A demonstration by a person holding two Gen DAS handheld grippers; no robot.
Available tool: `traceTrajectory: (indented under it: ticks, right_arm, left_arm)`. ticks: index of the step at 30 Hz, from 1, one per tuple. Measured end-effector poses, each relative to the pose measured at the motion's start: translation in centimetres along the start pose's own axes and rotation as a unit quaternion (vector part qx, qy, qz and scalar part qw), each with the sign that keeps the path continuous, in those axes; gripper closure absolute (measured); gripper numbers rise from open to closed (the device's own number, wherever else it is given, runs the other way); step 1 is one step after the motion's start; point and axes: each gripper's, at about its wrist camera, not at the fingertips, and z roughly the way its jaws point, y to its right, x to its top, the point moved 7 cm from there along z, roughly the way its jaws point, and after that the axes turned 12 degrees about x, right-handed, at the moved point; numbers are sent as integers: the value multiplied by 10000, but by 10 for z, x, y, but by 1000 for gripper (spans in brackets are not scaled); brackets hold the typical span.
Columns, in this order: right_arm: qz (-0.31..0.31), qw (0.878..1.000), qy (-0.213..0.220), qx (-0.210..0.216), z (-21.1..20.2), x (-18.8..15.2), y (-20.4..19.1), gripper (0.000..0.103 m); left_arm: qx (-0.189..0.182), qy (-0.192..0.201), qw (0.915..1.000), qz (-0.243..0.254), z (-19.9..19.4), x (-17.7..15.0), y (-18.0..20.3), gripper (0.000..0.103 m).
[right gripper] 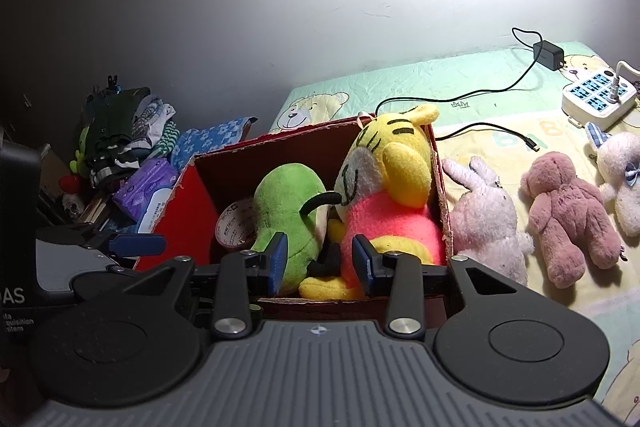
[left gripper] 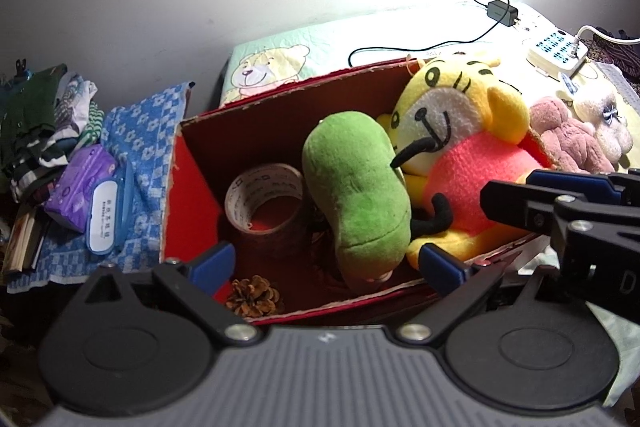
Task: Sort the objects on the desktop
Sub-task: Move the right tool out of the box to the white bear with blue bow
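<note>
Sorting is partway along, I judge: the box (right gripper: pixel 440 195) ahead of both grippers already holds the tiger (right gripper: pixel 392 195), the green plush (right gripper: pixel 288 211), a tape roll (left gripper: pixel 264 211) and a pine cone (left gripper: pixel 254 297), while the rabbit (right gripper: pixel 486 223), the brown bear (right gripper: pixel 568 219) and a white plush (right gripper: pixel 624 179) lie on the quilt to my right gripper's right, outside the box wall.

To do the next step well, I'd swing the right gripper (right gripper: pixel 320 263) right and clear of the box rim, spread it wider than the rabbit's body, come down over the torso rather than a limb, and pinch firmly, since plush gives under the pads.

My right gripper's jaws stand moderately apart, holding nothing; they hang over the near edge of the box, with the tiger's dark limb seen between them, and I cannot tell whether they touch it. My left gripper (left gripper: pixel 326 263) is spread wide and empty, poised over the near side of the box, the green plush lying just ahead between its pads. The right gripper's fingers cross its view at right.
</note>
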Motion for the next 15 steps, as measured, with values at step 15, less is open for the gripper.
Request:
traceTrajectory:
  ticks: [15]
  right_arm:
    - [41,9998,90,148,-21,2,17,63]
  left_arm:
    - [274,90,9996,13,-18,4,14,4]
